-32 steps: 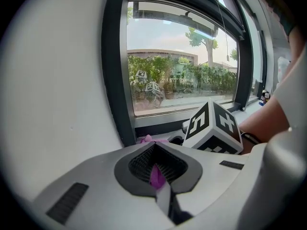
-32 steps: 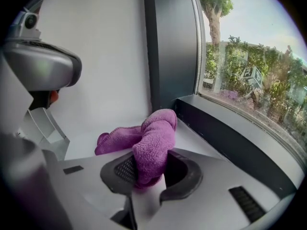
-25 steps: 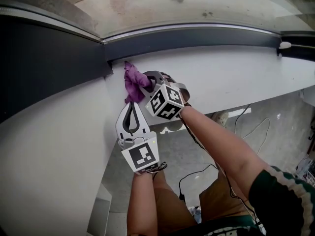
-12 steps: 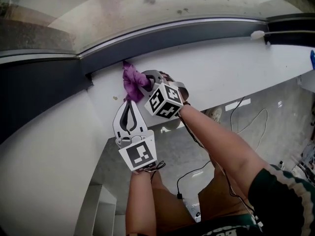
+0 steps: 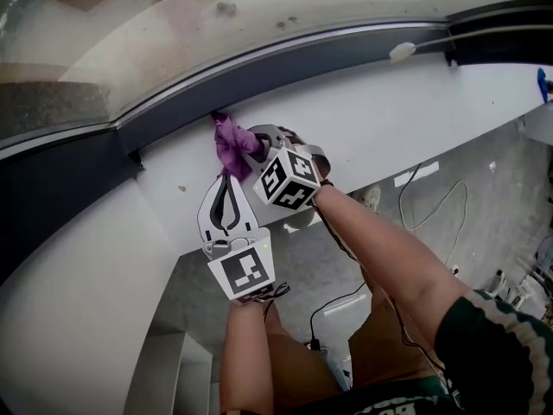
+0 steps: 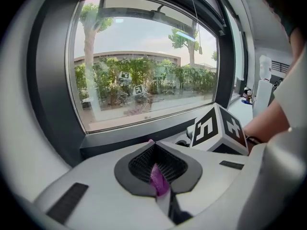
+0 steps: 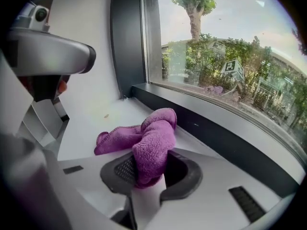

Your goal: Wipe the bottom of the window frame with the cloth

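White window sill (image 5: 389, 119) runs under the dark window frame (image 5: 285, 63), with the glass (image 5: 216, 15) above it and a grey floor with a black cable (image 5: 432, 206) below.

Compared with a second ago, the corner joint (image 5: 132, 156) in the frame sits further to the left in the head view. The purple cloth (image 5: 231, 143) was just beside that joint then and is now well apart from it, so cloth and both tongs have travelled rightward along the frame's bottom edge. The cloth's top end touches the foot of the frame, as before.

The right tongs (image 5: 252, 143) are clamped on the cloth. The left tongs (image 5: 226, 182) are together just below, pinching the cloth's lower tail.

Only the left gripper view shows that pinch: a thin purple strip (image 6: 158, 178) lies between the closed pads. It also shows trees and a low building outside, and the marker cubes mirrored in the pane (image 6: 129, 80).

The right gripper view shows a thick fold of cloth (image 7: 151, 138) bulging out of the clamped tongs, with the rest spread on the sill right against the frame. A small speck (image 7: 106, 115) lies on the sill near it.
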Motion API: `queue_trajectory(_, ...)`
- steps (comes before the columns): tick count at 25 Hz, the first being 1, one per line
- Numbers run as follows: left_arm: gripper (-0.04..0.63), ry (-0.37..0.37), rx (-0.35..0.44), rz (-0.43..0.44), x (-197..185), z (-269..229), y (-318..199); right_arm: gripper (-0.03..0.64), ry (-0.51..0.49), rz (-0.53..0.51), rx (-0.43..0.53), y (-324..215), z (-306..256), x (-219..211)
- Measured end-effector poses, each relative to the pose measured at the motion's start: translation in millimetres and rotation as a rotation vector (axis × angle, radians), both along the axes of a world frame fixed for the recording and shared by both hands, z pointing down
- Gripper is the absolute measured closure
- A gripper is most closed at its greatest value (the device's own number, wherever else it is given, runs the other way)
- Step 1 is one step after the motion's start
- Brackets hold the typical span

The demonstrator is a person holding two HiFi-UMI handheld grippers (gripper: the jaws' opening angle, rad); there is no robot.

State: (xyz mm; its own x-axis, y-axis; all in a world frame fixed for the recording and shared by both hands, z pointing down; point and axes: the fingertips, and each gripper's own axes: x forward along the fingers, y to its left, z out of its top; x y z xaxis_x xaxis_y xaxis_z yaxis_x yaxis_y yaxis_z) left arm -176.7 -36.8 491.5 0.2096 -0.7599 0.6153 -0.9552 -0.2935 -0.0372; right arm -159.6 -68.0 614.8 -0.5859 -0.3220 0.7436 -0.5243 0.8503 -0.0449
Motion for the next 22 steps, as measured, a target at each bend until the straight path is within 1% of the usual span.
queue_trajectory(12,0.588,-0.002,0.000,0.070,49.6,4.3,-6.6,0.514,0.028,0.057,0.005,-5.6,1.9,57.8)
queue_trajectory(22,0.588,-0.003,-0.003,0.136,91.9,7.4,-6.4,0.514,0.044,0.084,0.018,-9.6,2.3,100.6)
